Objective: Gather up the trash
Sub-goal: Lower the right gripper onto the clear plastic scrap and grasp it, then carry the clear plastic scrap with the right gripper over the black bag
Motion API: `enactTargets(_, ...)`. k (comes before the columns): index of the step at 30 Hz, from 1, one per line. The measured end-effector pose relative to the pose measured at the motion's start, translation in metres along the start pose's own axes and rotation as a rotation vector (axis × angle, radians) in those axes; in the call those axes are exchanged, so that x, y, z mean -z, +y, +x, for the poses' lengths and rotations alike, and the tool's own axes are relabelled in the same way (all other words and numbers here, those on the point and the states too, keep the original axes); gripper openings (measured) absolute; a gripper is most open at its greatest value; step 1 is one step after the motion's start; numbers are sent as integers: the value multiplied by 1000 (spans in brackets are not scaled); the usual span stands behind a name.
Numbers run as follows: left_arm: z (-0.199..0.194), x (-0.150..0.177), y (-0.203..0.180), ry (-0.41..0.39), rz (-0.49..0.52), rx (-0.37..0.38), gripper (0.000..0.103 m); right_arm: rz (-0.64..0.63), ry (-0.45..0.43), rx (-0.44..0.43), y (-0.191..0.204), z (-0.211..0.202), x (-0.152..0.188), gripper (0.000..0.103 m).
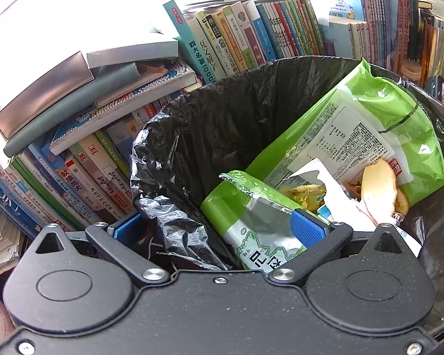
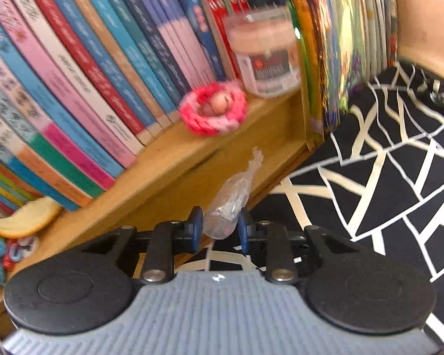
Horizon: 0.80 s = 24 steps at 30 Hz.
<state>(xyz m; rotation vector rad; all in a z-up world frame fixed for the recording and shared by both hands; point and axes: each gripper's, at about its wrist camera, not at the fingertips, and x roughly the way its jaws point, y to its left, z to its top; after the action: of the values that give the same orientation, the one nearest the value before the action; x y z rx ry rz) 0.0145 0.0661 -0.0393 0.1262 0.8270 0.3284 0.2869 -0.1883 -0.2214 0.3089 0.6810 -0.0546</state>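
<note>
- The left hand-held gripper is over the near rim of a bin lined with a black bag. Its blue pads stand spread wide, with crumpled liner plastic and a torn green-and-white wrapper lying in the gap; neither pad clearly presses on anything.
- Further into the bin lie a large green snack bag with a printed white label, a piece of white paper, and yellowish fruit peel at the right.
- Behind the bin are rows of books, some upright and others stacked flat.
- The right hand-held gripper has its pads drawn in on either side of a crumpled clear plastic wrapper, which stands up between them; whether both pads press it is hard to tell through the blur.
- The wrapper is at the front edge of a wooden shelf, above a black-and-white patterned floor.
- Further back on the shelf sit a pink knitted ring and a clear lidded tub.
- A pale peel piece lies at the shelf's left.
</note>
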Motion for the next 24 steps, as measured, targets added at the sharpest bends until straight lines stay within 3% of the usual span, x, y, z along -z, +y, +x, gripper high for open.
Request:
enactTargets(16, 0, 2, 6, -35, -93, 33, 103, -293, -8, -32, 38, -124, -22, 27)
enactTargets(24, -1, 3, 9, -42, -111, 49, 103, -376, -7, -83, 59, -181, -30, 27)
